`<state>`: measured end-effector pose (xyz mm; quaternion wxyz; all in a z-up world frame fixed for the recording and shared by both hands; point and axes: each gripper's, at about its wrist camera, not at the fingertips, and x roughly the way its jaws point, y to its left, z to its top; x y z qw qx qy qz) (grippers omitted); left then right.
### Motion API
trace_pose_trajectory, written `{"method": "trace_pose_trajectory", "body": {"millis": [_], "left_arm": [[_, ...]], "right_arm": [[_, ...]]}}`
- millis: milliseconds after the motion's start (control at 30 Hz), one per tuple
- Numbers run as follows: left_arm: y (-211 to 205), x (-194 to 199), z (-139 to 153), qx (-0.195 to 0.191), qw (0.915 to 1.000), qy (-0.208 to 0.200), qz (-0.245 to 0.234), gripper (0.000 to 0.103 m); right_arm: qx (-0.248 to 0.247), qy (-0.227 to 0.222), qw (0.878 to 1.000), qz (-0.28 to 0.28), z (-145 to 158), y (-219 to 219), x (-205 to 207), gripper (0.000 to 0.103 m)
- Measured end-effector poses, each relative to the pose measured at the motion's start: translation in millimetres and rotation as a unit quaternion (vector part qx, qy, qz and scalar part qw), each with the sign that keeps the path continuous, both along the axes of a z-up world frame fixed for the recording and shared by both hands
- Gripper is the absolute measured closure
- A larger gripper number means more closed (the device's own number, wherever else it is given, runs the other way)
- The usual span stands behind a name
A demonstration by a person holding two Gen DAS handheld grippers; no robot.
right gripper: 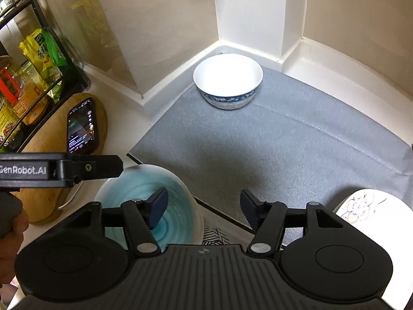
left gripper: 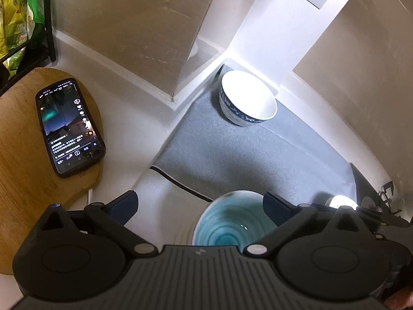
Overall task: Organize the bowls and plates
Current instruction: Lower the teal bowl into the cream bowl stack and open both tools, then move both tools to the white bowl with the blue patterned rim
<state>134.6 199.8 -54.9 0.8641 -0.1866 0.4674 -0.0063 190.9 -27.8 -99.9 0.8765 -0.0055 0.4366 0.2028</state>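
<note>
A bowl with a blue spiral glaze [left gripper: 229, 222] [right gripper: 170, 206] stands at the near edge of the grey mat [left gripper: 232, 155] [right gripper: 284, 142]. My left gripper [left gripper: 201, 205] is open wide, its fingers either side of that bowl and clear of it. My right gripper [right gripper: 204, 206] is open too; its left finger [right gripper: 157, 206] hangs over the bowl's inside, and its right finger is outside the rim, neither pressing. A white bowl with a blue patterned band [left gripper: 247, 98] [right gripper: 228, 77] sits upright in the mat's far corner. A white plate with a flower drawing [right gripper: 369, 206] lies at the near right.
A lit phone [left gripper: 69, 126] [right gripper: 82, 129] lies on a wooden cutting board [left gripper: 25, 168] [right gripper: 46, 193] at the left. Behind it stands a black wire rack [right gripper: 59, 51] of packets and jars. White walls and a pillar close in the mat's far side.
</note>
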Motion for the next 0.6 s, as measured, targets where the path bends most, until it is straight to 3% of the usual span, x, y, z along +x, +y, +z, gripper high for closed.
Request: {"method": "trace_pose_trajectory", "body": {"millis": [333,600], "left_arm": [[5.7,17.8,-1.6,0.013,0.9995,0.023,-0.016,0.0],[-2.2,38.7,-6.4,0.012,0.9993,0.033,-0.008,0.0]], "right_arm": [[-0.018,-0.011,0.999,-0.029,8.0,6.5,-1.2,0.033],[-0.028,-0.024,0.999,-0.039,15.1,-3.8,21.3,0.031]]}}
